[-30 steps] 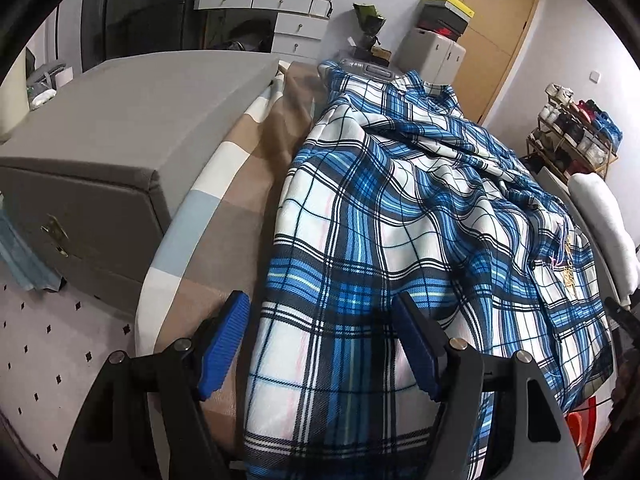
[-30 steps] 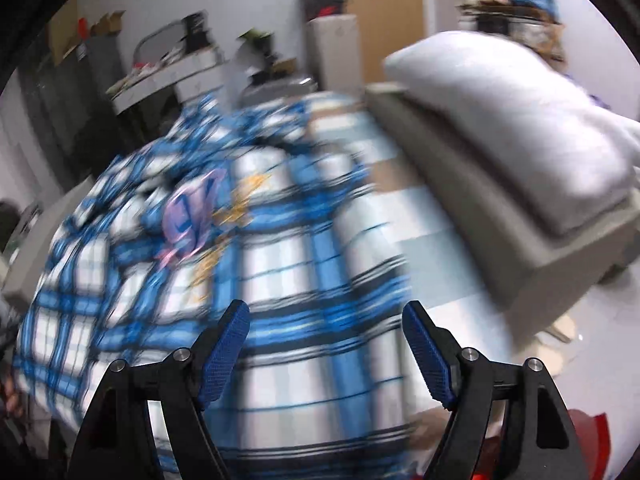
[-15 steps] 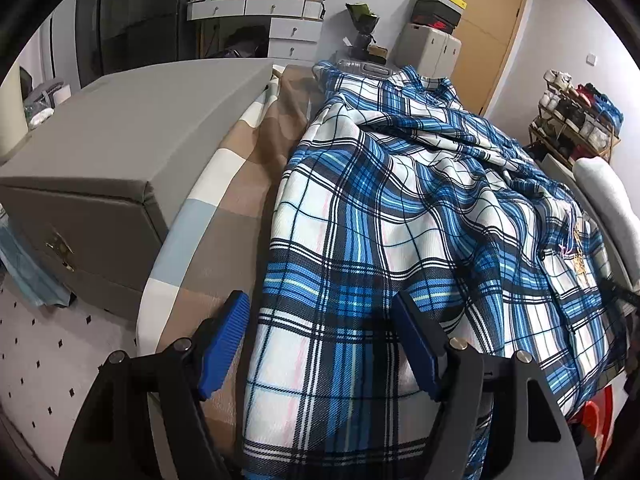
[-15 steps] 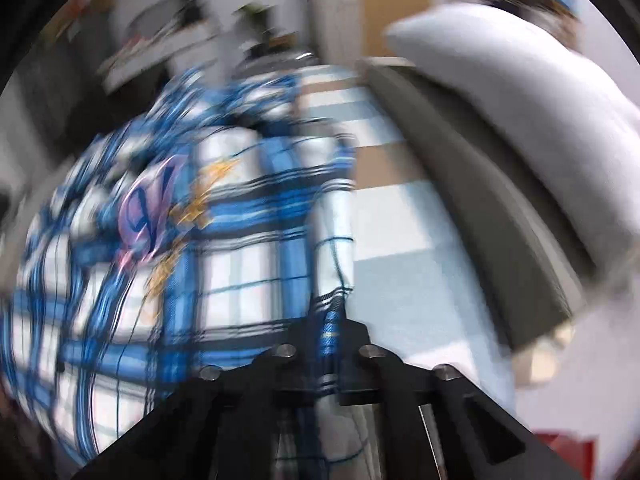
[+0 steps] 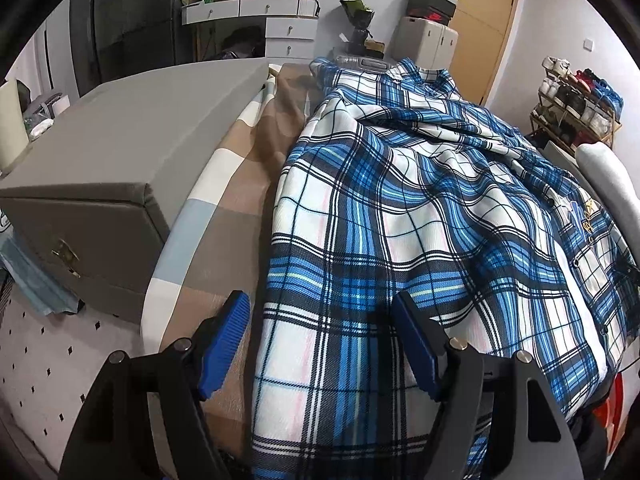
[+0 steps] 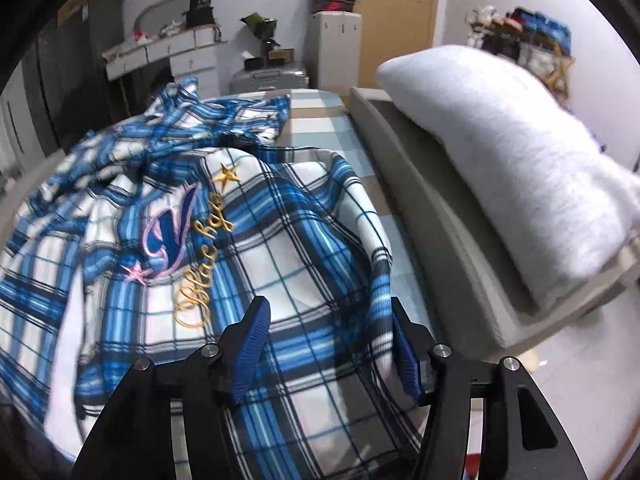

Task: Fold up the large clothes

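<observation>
Lying spread over the bed (image 5: pixel 224 184), the big plaid shirt (image 5: pixel 420 220) is soft and wrinkly, with blue, white and black squares and gold curly letters (image 6: pixel 200 264) sewn on it. The bed cover has tan, white and pale blue blocks. A fluffy white pillow (image 6: pixel 512 160) rests on the grey padded side rail (image 6: pixel 432 216). Your left gripper (image 5: pixel 320 340) has its jaws apart over the shirt's near hem, with nothing pinched. Your right gripper (image 6: pixel 328 344) has just been opening; the shirt's rolled edge lies between its blue pads (image 6: pixel 252 344), and the right pad touches the cloth.
</observation>
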Demonstrator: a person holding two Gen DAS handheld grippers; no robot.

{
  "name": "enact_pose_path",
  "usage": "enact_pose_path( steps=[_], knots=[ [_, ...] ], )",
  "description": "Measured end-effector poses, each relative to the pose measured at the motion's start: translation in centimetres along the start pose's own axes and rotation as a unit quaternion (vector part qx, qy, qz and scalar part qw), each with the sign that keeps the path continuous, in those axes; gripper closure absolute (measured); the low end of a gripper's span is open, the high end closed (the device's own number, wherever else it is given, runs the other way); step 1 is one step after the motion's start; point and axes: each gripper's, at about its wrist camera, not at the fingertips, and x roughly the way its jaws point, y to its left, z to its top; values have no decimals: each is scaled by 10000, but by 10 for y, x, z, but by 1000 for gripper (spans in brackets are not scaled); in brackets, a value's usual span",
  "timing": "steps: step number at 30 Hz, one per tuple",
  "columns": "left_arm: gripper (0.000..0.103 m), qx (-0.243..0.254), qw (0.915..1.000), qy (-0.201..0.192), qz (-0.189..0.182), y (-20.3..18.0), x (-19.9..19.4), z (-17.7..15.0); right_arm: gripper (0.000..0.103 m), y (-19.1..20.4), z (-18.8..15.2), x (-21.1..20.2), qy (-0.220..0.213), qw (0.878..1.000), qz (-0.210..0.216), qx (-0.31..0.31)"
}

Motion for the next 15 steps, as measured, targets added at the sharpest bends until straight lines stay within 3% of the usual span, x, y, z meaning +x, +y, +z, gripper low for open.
enact_pose_path(
  steps=[4, 7, 11, 15],
  knots=[
    [34, 6, 10000, -7, 17, 0, -1, -1, 45, 3, -3, -30, -316, 9994, 142, 82],
    [34, 18, 10000, -11, 43, -1, 0, -1, 45, 25, -11, -53, -421, 9959, 793, -136],
    [34, 48, 10000, -20, 73, -2, 0, -1, 45, 68, -22, -48, -116, 9854, 1620, -512],
    [34, 51, 10000, -22, 55, -2, -1, -1, 45, 113, -38, -37, 256, 9806, 1665, -998]
  ],
)
